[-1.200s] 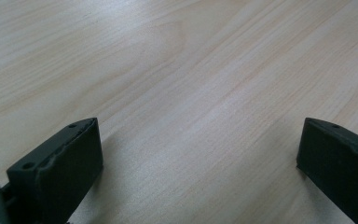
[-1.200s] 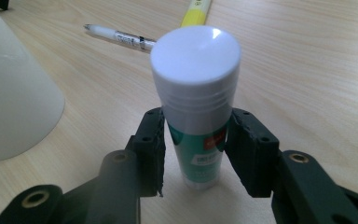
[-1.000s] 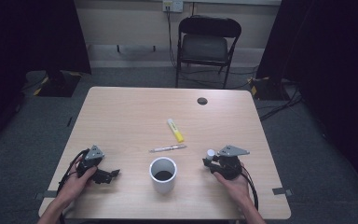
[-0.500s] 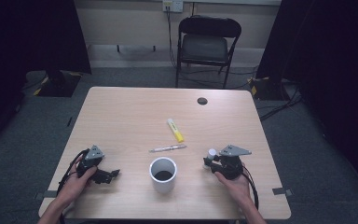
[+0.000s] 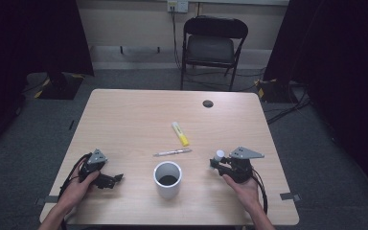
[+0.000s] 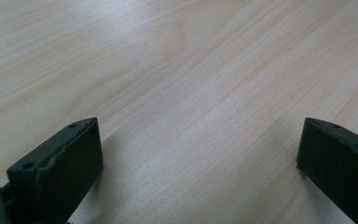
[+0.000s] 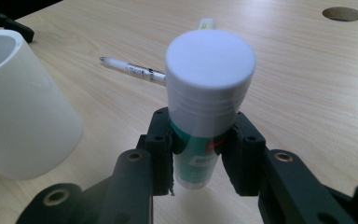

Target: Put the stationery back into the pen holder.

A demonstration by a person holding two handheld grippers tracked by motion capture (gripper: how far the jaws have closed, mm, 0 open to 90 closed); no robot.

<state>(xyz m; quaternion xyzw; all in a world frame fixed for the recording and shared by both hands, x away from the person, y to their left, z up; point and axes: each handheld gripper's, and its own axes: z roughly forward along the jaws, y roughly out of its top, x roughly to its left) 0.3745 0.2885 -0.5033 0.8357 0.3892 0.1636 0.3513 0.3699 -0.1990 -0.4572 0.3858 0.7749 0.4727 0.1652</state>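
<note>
My right gripper [image 7: 200, 147] is shut on a glue stick [image 7: 207, 100] with a white cap and a green body, held cap-up between the black jaws. From above, the right gripper [image 5: 215, 165] sits low over the table's front right, the glue stick's [image 5: 218, 155] white cap showing at its tip. A white cup [image 5: 167, 178] stands left of it, with its wall [image 7: 18, 107] close beside the jaws. My left gripper [image 5: 117, 178] rests at the front left, its jaws [image 6: 200, 163] wide open over bare wood.
A white pen [image 5: 172, 153] and a yellow highlighter [image 5: 180, 133] lie mid-table beyond the cup. A dark round grommet [image 5: 208, 103] sits in the wooden table [image 5: 124, 115] near its far edge. A black folding chair [image 5: 214, 48] stands behind the table.
</note>
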